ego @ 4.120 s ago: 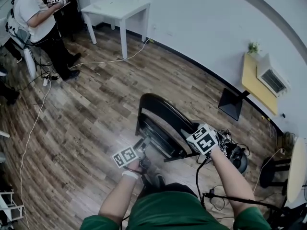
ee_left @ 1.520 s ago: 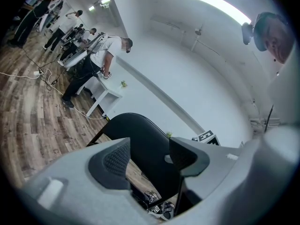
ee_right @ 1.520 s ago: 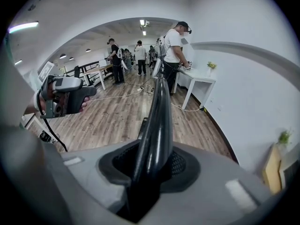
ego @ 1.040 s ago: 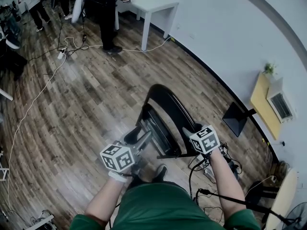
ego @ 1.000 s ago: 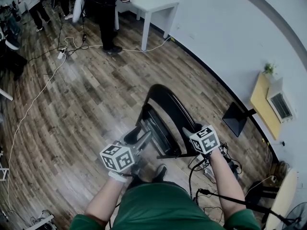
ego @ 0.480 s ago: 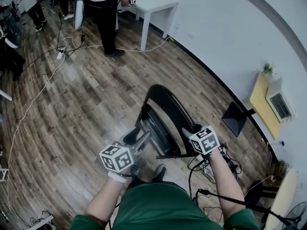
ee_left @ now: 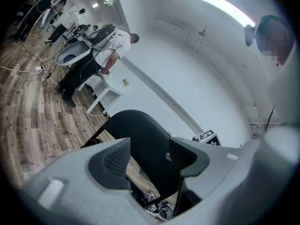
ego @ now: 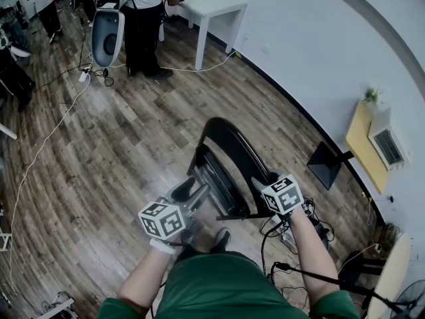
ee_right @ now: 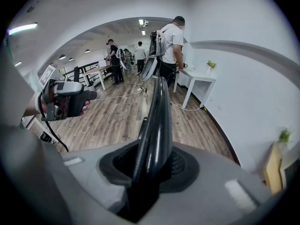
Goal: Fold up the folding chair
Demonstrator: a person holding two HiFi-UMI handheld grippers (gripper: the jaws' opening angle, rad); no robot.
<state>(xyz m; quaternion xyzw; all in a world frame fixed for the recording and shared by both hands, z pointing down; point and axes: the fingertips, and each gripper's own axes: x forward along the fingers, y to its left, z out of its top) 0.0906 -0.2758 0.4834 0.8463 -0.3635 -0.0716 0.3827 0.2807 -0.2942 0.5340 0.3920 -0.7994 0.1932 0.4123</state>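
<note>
Folding chair (ego: pixel 232 145): glossy black, rounded backrest, on plank floor (ego: pixel 99 151). Right gripper (ee_right: pixel 151 165) jaws clamp backrest rim; left gripper (ee_left: pixel 146 157) jaws apart, chair just beyond, ungripped.

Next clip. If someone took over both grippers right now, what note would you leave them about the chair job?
Right gripper: shut on the edge of the chair back; the chair stands on the wooden floor.
Left gripper: open, empty, facing the chair.
Done: chair steadied; the seat looks tipped up near the back.
Left: press it flat. I cannot tell if it is fully folded.
</note>
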